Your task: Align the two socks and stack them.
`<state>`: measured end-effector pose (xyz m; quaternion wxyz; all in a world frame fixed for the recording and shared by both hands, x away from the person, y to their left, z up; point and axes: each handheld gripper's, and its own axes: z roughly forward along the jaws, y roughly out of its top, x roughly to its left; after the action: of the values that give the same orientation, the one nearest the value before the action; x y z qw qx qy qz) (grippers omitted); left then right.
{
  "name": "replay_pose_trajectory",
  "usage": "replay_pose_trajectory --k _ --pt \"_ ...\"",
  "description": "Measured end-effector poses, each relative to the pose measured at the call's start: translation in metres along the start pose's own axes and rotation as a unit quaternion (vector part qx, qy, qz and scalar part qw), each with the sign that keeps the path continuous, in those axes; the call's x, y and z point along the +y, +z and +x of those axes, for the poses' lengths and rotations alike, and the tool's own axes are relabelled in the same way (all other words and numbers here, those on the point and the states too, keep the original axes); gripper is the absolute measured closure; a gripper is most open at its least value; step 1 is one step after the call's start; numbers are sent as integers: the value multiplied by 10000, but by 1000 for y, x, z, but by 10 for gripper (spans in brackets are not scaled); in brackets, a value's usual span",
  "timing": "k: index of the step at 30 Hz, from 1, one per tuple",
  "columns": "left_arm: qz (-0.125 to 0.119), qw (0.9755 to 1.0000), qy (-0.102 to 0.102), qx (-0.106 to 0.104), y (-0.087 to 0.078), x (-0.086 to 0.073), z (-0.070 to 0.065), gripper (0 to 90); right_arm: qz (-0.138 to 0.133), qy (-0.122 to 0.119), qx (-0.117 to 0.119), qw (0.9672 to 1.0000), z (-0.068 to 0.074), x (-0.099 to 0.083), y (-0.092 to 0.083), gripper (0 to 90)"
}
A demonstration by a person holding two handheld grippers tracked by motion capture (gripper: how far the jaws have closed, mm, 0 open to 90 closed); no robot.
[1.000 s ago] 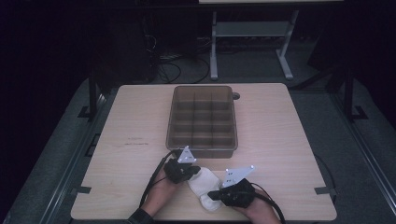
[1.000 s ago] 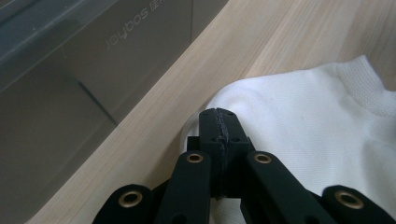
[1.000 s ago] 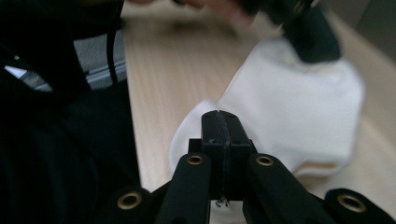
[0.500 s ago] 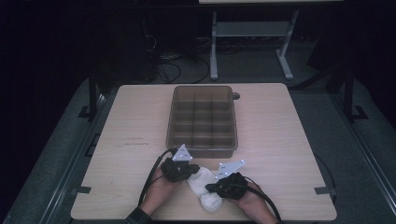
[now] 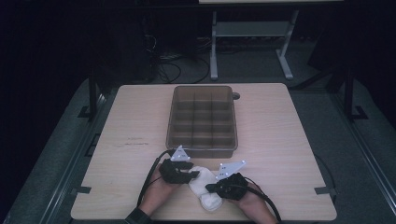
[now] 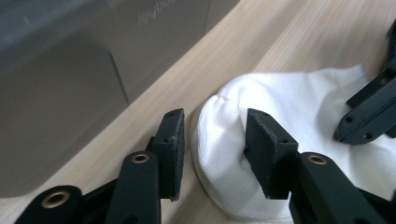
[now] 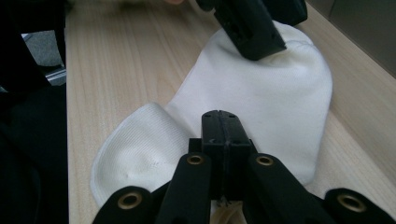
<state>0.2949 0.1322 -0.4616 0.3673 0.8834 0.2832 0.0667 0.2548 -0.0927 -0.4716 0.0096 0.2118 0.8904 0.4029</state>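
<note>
Left claw point(image 6: 212, 140) has just been opening; its jaws now stand partly apart over the rounded end of the white sock point(image 5: 203, 186), with the fabric between the pads but apparently no longer pinched. Right claw point(image 7: 220, 128) is fully closed, jaws pressed together on the sock's edge near its middle fold, seemingly pinning a thin layer of cloth. In the high view the sock lies on the bench point(image 5: 289, 140) at about six o'clock, between the two hands, just short of the compartment tray point(image 5: 203, 120) standing toward twelve o'clock. Judging by this, the step in hand is folding or bundling the sock, with the left side letting go after a tuck. Next move likely calls for the left claw to re-grip elsewhere while the right holds firm.
</note>
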Motion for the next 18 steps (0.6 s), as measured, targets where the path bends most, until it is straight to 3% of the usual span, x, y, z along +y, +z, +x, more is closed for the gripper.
replay_pose_trajectory --k 8,18 --pt "41 10000 -43 -75 2 -1 0 574 -9 6 -14 10000 0 0 0 899" --pt "122 9995 -65 -278 4 1 -1 786 -3 2 -22 10000 0 0 0 899"
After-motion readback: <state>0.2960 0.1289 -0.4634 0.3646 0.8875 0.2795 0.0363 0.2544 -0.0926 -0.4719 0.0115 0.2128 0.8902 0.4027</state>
